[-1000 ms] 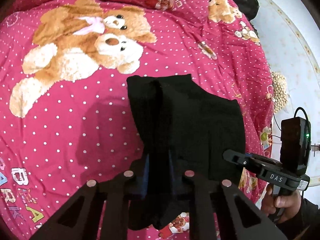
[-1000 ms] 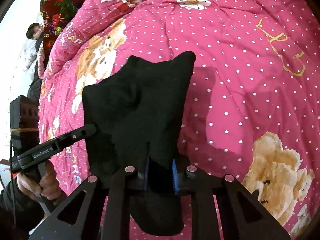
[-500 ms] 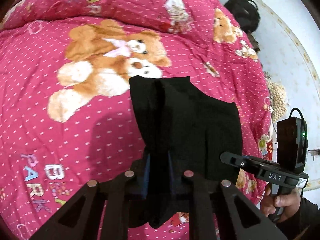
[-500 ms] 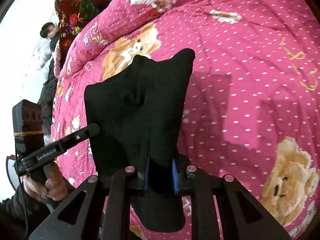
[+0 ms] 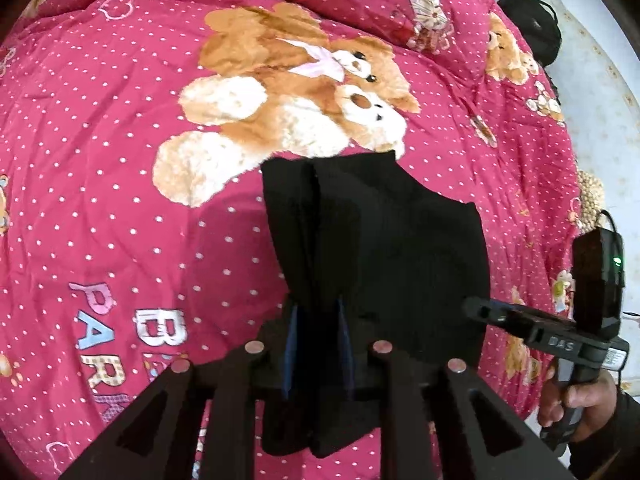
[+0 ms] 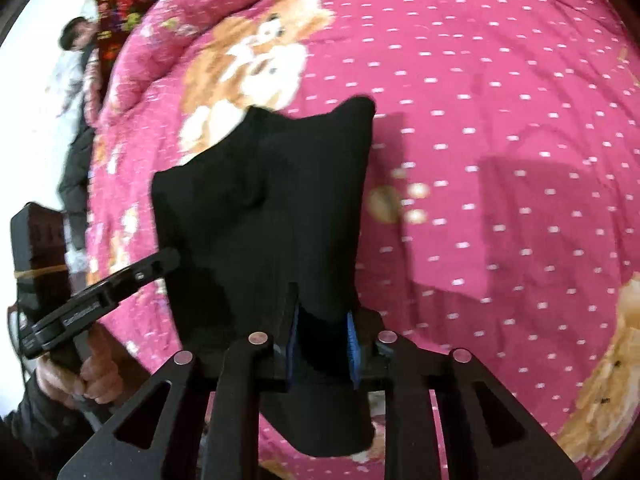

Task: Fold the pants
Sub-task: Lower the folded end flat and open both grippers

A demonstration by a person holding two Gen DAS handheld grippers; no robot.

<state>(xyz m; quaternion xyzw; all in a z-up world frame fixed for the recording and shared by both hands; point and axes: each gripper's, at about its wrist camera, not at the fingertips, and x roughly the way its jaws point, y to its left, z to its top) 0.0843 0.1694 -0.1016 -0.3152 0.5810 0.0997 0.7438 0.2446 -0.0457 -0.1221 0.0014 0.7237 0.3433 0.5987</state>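
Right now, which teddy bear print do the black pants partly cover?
The big bear with the pink bow; the pants overlap its lower edge, unlike the small corner bears.

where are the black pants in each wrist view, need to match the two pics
Left wrist view: the black pants hang centre, running from the left tongs up toward the teddy bear print.
Right wrist view: the black pants sit centre-left, fabric between the opening right tongs.
Shared landmark: the pink dotted quilt behind them.
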